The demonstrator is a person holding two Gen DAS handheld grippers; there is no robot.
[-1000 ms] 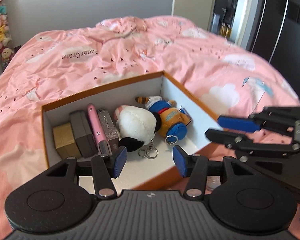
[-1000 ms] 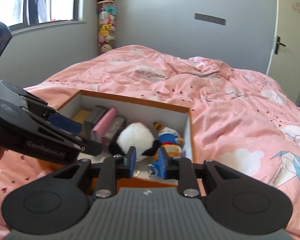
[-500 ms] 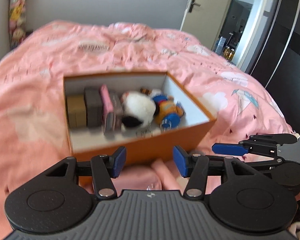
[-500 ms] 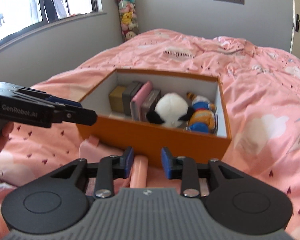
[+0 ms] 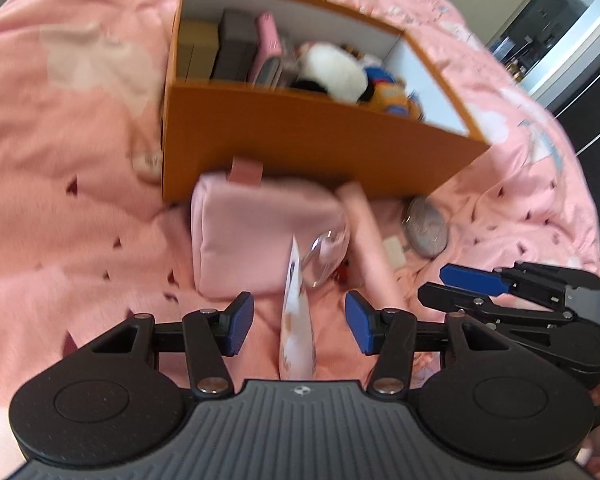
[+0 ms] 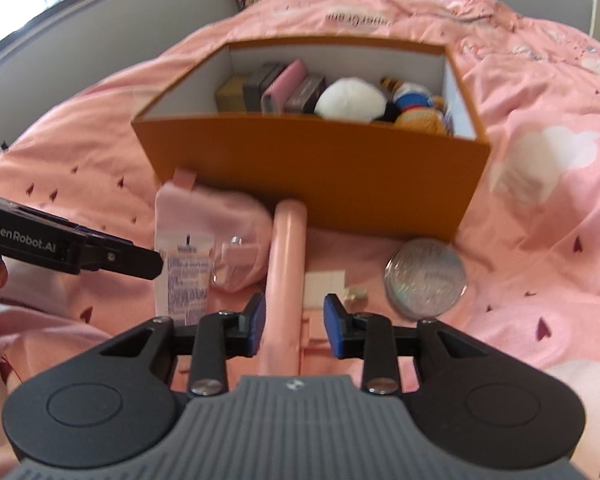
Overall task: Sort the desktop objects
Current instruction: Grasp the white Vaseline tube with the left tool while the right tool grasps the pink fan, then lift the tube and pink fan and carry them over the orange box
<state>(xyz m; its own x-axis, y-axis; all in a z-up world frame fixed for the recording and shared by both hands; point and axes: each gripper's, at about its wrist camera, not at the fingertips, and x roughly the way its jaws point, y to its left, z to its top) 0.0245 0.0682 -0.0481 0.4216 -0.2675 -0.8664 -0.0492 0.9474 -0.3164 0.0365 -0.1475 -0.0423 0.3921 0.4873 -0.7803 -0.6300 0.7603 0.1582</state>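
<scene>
- Right now one orange box [image 6: 312,168] sits on the pink bed [image 6: 540,200], open at the top.
- Inside it, counted from the left: one tan block [image 6: 230,94], one grey case [image 6: 260,82], one pink case [image 6: 284,80], one dark box [image 6: 306,90], then two plush toys, a black-and-white one [image 6: 350,98] and a blue-and-orange one [image 6: 416,106].
- Loose on the bed in front of the box: one pink pouch [image 5: 260,236], one printed tube [image 6: 186,272], one clear glass bottle [image 5: 324,256], one long pink tube [image 6: 286,264], one white card [image 6: 324,288], one small gold piece [image 6: 356,294] and one round silver compact [image 6: 426,276].
- Left hand-held gripper [image 5: 299,322] points steeply down, pads apart, the printed tube standing between them untouched.
- Right hand-held gripper [image 6: 294,322] also tilts downward; its jaws have just been opening, and the long pink tube runs between them; blur hides whether the left pad touches it.
- Both grippers hang side by side, near the box front.
</scene>
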